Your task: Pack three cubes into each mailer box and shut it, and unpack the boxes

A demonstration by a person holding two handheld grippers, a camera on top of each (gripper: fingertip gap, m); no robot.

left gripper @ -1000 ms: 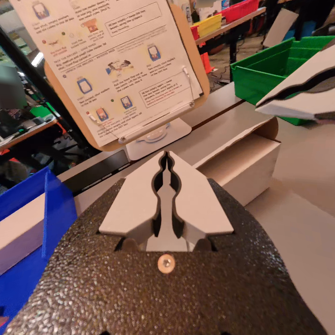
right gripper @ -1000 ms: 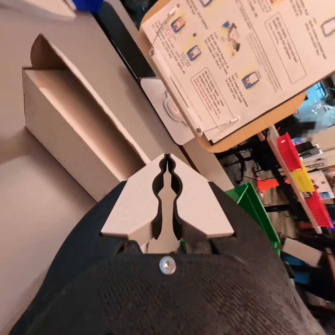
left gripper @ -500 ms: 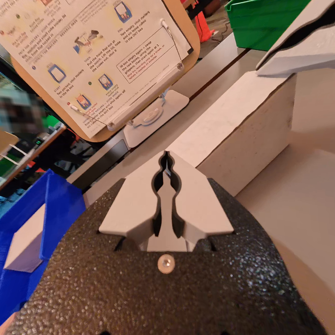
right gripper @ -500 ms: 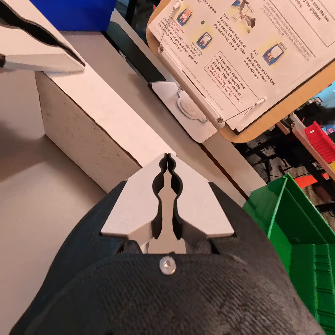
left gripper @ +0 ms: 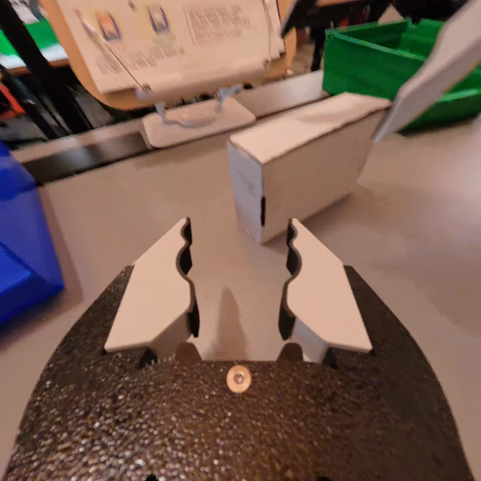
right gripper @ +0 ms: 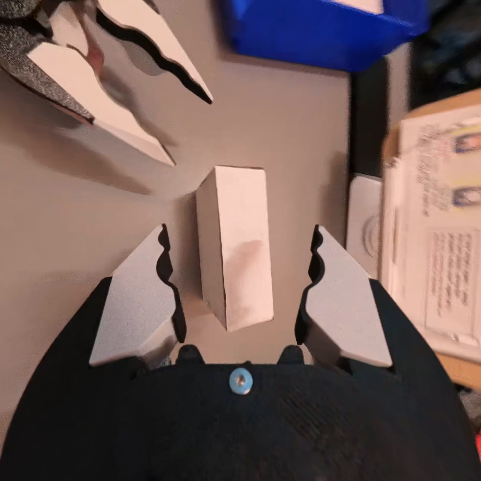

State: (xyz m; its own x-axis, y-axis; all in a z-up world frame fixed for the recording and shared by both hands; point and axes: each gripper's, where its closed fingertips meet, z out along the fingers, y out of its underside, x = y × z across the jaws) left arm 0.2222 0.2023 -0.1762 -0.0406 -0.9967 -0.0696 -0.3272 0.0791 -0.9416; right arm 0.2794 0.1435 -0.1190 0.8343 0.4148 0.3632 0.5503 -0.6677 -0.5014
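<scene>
both grippers were pressed together half a second ago with the right one resting on the lid of the mailer box (left gripper: pixel 299 166); now the left gripper (left gripper: pixel 239 221) and right gripper (right gripper: pixel 239 229) both stand apart and empty, pulled back off the box. the flap that stood up a second ago is down and the box (right gripper: pixel 242 234) reads as shut, white top flat, small dark slot on the near end in the left wrist view. likely means the closing step on this box is done and the next move is a pickup to carry it off, though whether cubes are inside is not visible.

the box sits on the grey worktop (left gripper: pixel 130 208), apart from everything. in the right wrist view it lies lengthwise straight ahead between the open fingers, near end lined up in the gap, not touched. in the left wrist view it is ahead and slightly right of the gap, near corner just beyond the right fingertip. left gripper (right gripper: pixel 130 99) shows upper left in the right view, clear of the box.

blue bin (right gripper: pixel 325 33) to the left side, green bin (left gripper: pixel 377 59) to the right, instruction sheet on a stand (left gripper: pixel 182 46) behind the box. frames blurred, motion ongoing.
</scene>
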